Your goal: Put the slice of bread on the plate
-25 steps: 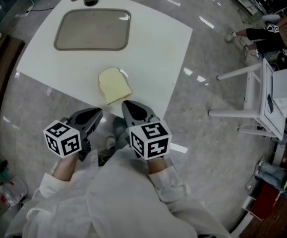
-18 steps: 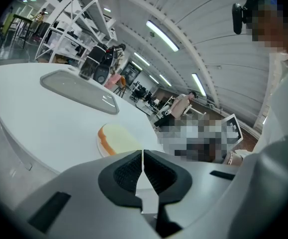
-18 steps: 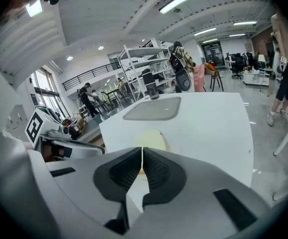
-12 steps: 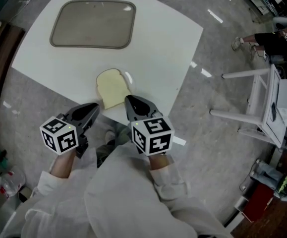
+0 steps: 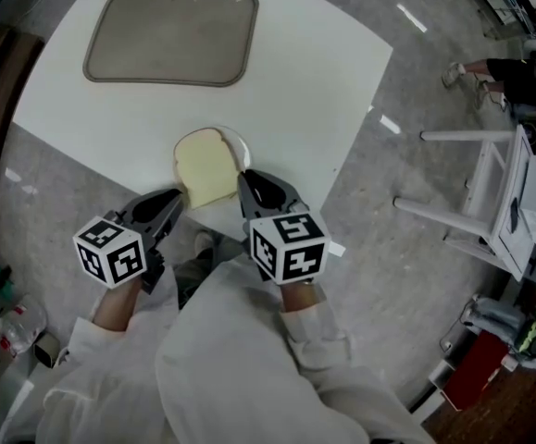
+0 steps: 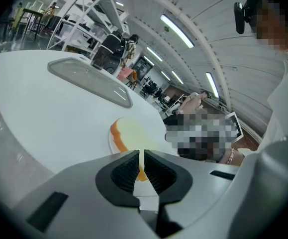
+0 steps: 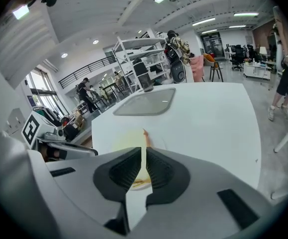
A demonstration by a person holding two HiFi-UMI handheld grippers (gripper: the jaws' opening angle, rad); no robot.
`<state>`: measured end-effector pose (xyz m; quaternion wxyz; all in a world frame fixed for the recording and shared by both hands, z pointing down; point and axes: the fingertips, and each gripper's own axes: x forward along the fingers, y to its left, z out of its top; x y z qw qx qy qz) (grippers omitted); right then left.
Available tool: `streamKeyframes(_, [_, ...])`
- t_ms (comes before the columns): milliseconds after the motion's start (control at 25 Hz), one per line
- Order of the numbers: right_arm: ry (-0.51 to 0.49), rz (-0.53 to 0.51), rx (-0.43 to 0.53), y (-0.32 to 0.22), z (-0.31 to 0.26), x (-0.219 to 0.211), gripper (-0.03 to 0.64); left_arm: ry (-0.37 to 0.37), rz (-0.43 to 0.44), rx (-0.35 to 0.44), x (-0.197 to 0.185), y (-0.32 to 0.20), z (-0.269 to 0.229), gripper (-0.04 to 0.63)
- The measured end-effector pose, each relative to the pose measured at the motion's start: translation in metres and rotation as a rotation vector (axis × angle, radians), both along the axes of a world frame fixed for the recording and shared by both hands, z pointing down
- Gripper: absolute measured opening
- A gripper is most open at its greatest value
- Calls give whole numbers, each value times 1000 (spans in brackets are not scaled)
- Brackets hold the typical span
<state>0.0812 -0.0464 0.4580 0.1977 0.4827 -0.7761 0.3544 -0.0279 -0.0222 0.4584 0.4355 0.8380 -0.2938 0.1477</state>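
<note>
A pale slice of bread (image 5: pixel 207 166) lies flat on a small white plate (image 5: pixel 241 142) near the front edge of the white table (image 5: pixel 314 81). My left gripper (image 5: pixel 173 203) hovers just off that edge, left of the bread, its jaws shut on nothing. My right gripper (image 5: pixel 248 182) is beside the bread's right corner, also shut and empty. In the left gripper view the bread (image 6: pixel 134 136) and the plate (image 6: pixel 112 139) sit just beyond the gripper (image 6: pixel 142 156). In the right gripper view the bread (image 7: pixel 130 141) shows past the gripper (image 7: pixel 144 154).
A grey rectangular tray (image 5: pixel 170 35) lies at the table's far side, also seen as the tray (image 6: pixel 89 78) and the tray (image 7: pixel 146 103). A white metal frame (image 5: pixel 490 192) stands on the floor at right. A person's legs (image 5: pixel 513 67) are at upper right.
The head view has drifted so the table sits higher and the dark cup at the far edge has left the frame. Both grippers stay shut near the table's front edge.
</note>
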Motion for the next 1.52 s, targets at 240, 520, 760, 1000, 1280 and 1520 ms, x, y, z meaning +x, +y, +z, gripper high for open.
streamKeyframes(240, [20, 10, -29, -9, 13, 13, 18, -34, -34, -20, -5, -11, 10, 14])
streamKeyframes(520, [36, 5, -55, -19, 23, 20, 20, -76, -76, -56, -13, -18, 23, 54])
streamKeyframes(760, [30, -10, -85, -21, 32, 21, 74, -86, -84, -83, -13, -21, 30, 72])
streamKeyframes(1000, [30, -8, -108, -25, 40, 24, 74, -87, -77, -109, -12, -21, 35, 75])
streamKeyframes(1280, [12, -33, -137, -23, 46, 22, 74, -87, -93, -130, -14, -18, 38, 75])
streamKeyframes(1520, [12, -52, -156, -23, 52, 21, 74, -90, -92, -151, -13, -18, 43, 84])
